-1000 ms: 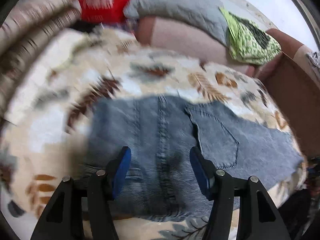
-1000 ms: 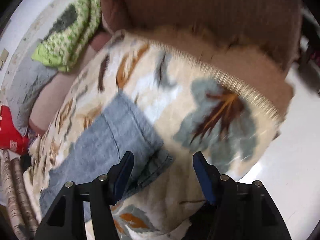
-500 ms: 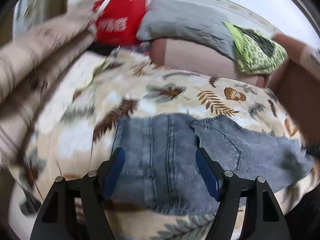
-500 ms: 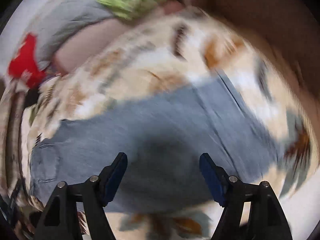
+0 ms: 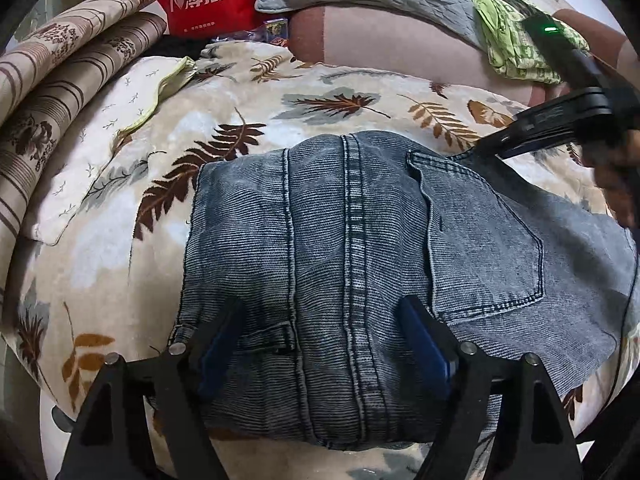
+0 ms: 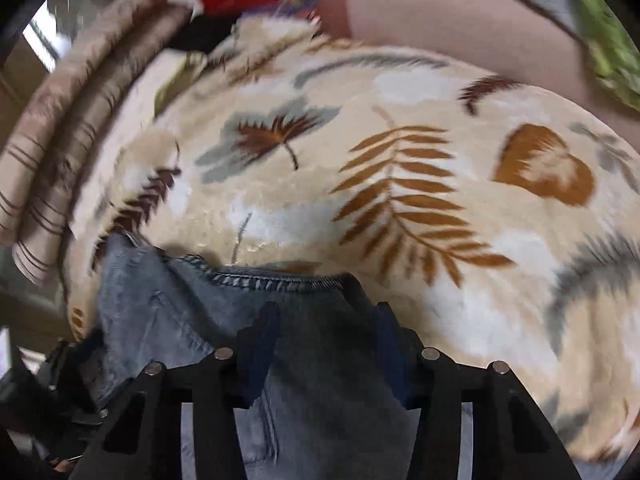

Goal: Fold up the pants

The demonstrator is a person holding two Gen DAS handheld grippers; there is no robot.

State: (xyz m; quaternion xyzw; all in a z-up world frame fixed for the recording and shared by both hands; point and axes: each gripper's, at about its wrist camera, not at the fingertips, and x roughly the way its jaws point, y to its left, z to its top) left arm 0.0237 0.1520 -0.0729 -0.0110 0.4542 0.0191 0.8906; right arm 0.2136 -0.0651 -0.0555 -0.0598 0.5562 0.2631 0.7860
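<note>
Pants (image 5: 360, 248): limp, heavyish denim; I grip seams and hems. My left tool (image 5: 324, 344) is apart above the waistband; my right tool (image 6: 324, 344), just closing, straddles the stitched edge.

My left view is sharp and evenly lit from overhead, with soft shadows under both fingers (image 5: 424, 348) on the jeans (image 5: 360, 240), while my right view is motion-blurred beyond its fingers; both bend and darken at the rims.
</note>
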